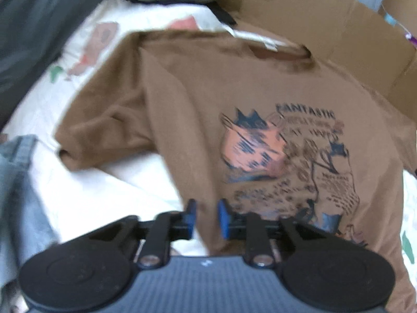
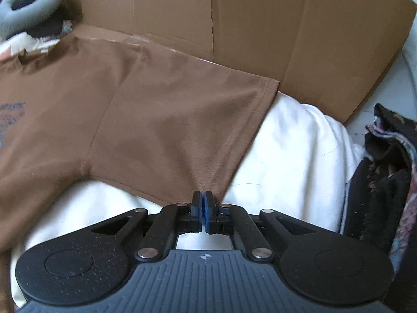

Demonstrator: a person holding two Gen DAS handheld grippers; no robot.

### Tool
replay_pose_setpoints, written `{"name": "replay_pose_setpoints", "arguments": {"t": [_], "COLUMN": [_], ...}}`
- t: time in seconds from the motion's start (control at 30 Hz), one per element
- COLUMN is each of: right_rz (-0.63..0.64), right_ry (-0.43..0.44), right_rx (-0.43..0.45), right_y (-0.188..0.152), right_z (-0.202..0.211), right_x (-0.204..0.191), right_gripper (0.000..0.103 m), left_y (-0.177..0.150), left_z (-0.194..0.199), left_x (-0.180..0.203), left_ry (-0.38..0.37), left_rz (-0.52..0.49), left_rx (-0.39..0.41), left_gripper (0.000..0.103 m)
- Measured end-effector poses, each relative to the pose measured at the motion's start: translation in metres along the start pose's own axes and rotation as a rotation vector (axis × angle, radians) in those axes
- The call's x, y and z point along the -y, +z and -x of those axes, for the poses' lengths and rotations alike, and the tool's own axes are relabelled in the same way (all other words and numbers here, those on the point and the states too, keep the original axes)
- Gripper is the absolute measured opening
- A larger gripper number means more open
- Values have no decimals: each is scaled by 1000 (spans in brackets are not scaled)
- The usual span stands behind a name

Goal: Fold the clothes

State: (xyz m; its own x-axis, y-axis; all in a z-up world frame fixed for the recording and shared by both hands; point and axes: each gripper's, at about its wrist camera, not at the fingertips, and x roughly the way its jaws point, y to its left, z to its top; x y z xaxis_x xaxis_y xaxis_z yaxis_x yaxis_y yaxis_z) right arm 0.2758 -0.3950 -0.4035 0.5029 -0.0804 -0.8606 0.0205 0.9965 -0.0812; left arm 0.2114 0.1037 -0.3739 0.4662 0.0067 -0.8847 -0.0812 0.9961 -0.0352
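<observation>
Though the left-wrist view is smeared by blur, a brown shirt (image 1: 182, 99) lies spread face up on a white sheet (image 1: 109, 182), its print mostly unreadable beyond the word "FANTASTIC". At far left a denim piece (image 1: 18, 182) is cut off by the frame. The left claw (image 1: 207, 217) stands partly open, its blue pads astride the shirt's side edge without pressing it. Behind the shirt stands a cardboard box (image 1: 338, 34); whether anything is in it cannot be told. In the right-wrist view the shirt's sleeve (image 2: 187, 120) lies flat on the sheet against the cardboard. The right claw (image 2: 202, 208) is closed to a sliver at the sleeve's near corner; whether cloth is pinched is hidden. Dark patterned fabric (image 2: 385, 172) is cut off at right.
</observation>
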Motion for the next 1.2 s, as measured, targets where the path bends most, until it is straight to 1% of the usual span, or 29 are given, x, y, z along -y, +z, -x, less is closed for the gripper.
{"name": "replay_pose_setpoints", "arguments": {"t": [0.03, 0.07, 0.17, 0.23, 0.3, 0.33, 0.4, 0.5, 0.53, 0.57, 0.6, 0.63, 0.67, 0.73, 0.87, 1.03, 1.2], "right_rz": [-4, -9, -6, 7, 16, 21, 28, 35, 38, 39, 34, 28, 25, 31, 30, 41, 47], "right_ry": [0, 1, -6, -12, -14, -14, -15, -18, -18, -18, -17, -16, -15, -12, -4, -5, -1], "right_rx": [-2, -3, -1, -1, -2, -3, -3, -3, -4, -5, -9, -14, -19, -24, -27, -35, -42], "right_y": [0, 1, 0, 0, 0, 0, 1, 0, 0, 0, 1, 2, 3, 4, 4, 5, 7], "right_z": [0, 0, -2, -3, -4, -5, -6, -7, -7, -7, -7, -7, -8, -9, -10, -11, -12], "right_x": [0, 0, -3, -5, -6, -6, -7, -8, -8, -8, -8, -8, -8, -8, -7, -8, -8], "right_gripper": [5, 6, 6, 6, 6, 6, 6, 6, 7, 7, 7, 7, 7, 7, 7, 7, 6], "left_y": [1, 2, 8, 12, 14, 15, 15, 16, 16, 17, 19, 21, 22, 27, 40, 56, 48], "left_z": [4, 7, 7, 6, 6, 6, 2, -7, -11, -16, -20, -23, -26, -18, 1, 16, 19], "left_x": [-7, -15, -40, -57, -72, -79, -87, -91, -91, -92, -94, -95, -97, -105, -124, -143, -152], "left_ry": [22, 44, 112, 153, 174, 184, 190, 161, 140, 102, 99, 96, 94, 104, 141, 189, 231], "left_rz": [11, 23, 92, 145, 205, 232, 261, 266, 261, 250, 236, 222, 209, 201, 155, 94, 110], "left_rx": [16, 32, 64, 80, 96, 104, 117, 143, 152, 145, 131, 118, 109, 136, 160, 164, 159], "left_gripper": [42, 45, 49, 49, 51, 55, 56, 56, 54, 45, 35, 7, 5, 5, 5, 4, 5]}}
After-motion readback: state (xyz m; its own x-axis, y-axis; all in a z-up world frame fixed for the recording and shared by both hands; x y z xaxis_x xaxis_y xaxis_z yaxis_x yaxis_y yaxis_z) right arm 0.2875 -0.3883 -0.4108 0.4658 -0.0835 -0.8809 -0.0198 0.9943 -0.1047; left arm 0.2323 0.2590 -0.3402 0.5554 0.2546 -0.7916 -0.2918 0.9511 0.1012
